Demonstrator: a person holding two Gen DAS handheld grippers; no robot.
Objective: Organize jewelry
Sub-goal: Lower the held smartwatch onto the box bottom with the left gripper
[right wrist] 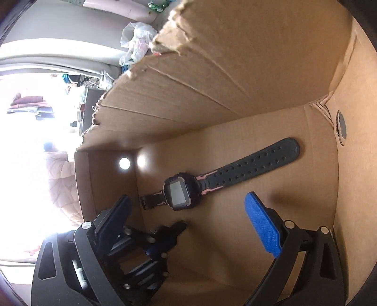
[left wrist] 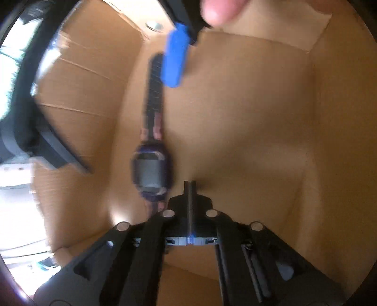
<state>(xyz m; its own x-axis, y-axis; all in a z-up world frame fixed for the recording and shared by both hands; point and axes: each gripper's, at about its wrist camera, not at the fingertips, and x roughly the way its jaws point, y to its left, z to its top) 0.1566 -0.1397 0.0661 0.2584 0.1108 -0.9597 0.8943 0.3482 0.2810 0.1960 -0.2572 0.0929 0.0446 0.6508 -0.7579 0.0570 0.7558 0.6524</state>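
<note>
Lying flat inside: a watch in a cardboard box, with two hand-held grippers reaching in over it.

Cardboard box [right wrist: 235,70]: it filled both views, brown, open-topped, with a torn flap edge at 11 o'clock in the right wrist view.

Right gripper [right wrist: 188,223]: its jaws stood spread wide and released, grasping nothing. One blue-padded finger [right wrist: 261,226] sat at 5 o'clock in its own view; the other dark finger sat at 7 o'clock.

Left gripper [left wrist: 189,184]: its two fingers were clenched together with nothing between them, at 6 o'clock in its own blurred view, tips just beside the watch's lower end.

Watch [right wrist: 181,191]: a dark smartwatch with pink trim rested on the box floor near the centre, its long perforated strap running toward 2 o'clock in the right wrist view. No gripper held it.

Person's fingertip [left wrist: 219,10]: it showed blurred at 12 o'clock in the left wrist view.

Dark round disc [right wrist: 341,128]: it sat on the box wall at 3 o'clock.
</note>
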